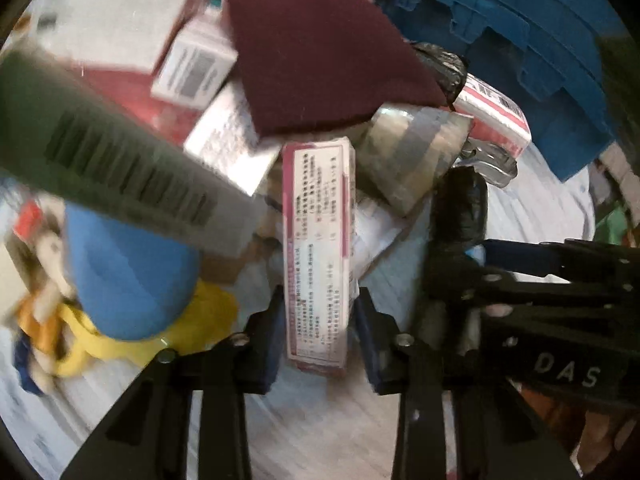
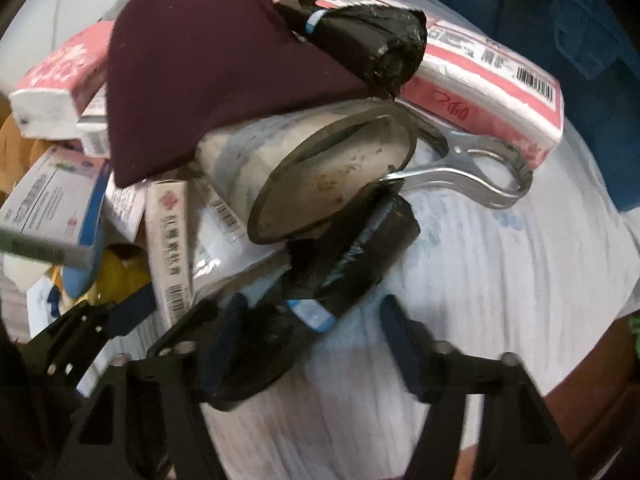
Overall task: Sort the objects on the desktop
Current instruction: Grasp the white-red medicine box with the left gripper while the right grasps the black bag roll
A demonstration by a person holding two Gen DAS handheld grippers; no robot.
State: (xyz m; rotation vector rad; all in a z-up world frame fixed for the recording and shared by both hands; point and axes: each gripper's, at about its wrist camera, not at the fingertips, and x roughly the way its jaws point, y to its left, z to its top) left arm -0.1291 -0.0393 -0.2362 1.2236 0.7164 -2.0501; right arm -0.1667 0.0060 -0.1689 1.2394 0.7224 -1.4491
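Note:
In the left wrist view my left gripper [image 1: 320, 316] points down with a narrow pink-edged medicine box [image 1: 316, 240] standing on edge between its blue pads [image 1: 276, 332], both pressed against the box's sides. In the right wrist view my right gripper [image 2: 312, 312] straddles a black roll of bin bags [image 2: 352, 248] that lies slanted on the white cloth. The roll's lower end rests by the left finger, and the right finger [image 2: 400, 344] stands apart from it. Each gripper also shows at the edge of the other's view.
The pile holds a maroon cloth [image 2: 208, 60], a metal cup [image 2: 320, 184] on its side, a metal clip [image 2: 480, 176], a pink tissue pack [image 2: 488, 80], a second black roll [image 2: 368, 44] and several boxes. A blue crate [image 1: 520, 40] stands behind; a blue toy [image 1: 128, 272] lies left.

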